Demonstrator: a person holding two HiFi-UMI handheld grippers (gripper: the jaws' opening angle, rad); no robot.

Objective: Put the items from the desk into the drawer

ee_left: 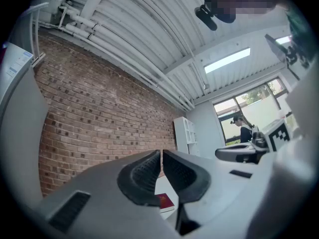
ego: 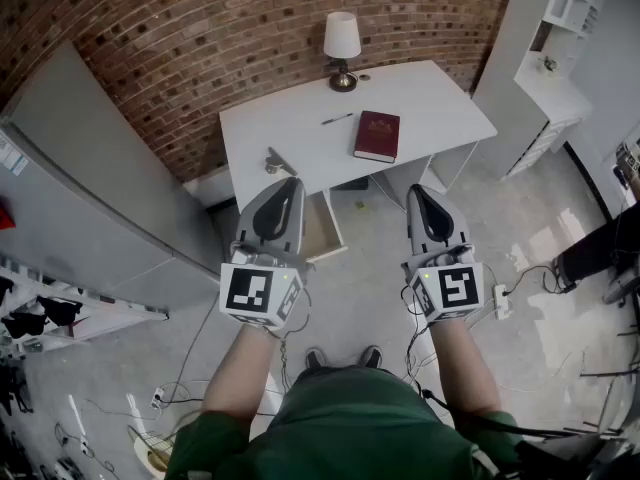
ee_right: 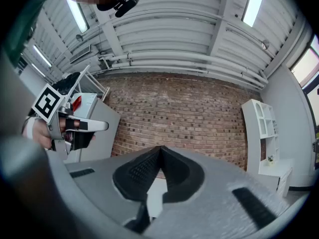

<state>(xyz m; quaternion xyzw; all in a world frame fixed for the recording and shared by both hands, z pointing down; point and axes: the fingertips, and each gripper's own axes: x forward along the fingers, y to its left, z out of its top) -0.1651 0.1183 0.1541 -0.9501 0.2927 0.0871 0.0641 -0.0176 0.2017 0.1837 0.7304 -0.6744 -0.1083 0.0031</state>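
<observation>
A white desk [ego: 300,128] stands against the brick wall. On it lie a dark red book [ego: 377,135], a black pen [ego: 337,119] and a small metal tool [ego: 274,161] near the front left edge. An open drawer [ego: 324,227] sticks out below the desk front, partly hidden by my left gripper [ego: 292,182]. That gripper is held up in front of the desk, shut and empty. My right gripper [ego: 420,190] hovers beside it, also shut with nothing held. The left gripper view shows shut jaws [ee_left: 161,152] with the book [ee_left: 164,200] beneath them. The right gripper [ee_right: 159,147] points at the wall.
A table lamp [ego: 341,48] stands at the desk's back edge. A white shelf unit [ego: 560,28] is to the right, and a grey cabinet [ego: 90,188] to the left. A power strip [ego: 501,301] and cables lie on the floor. A person [ee_left: 244,127] stands by the window.
</observation>
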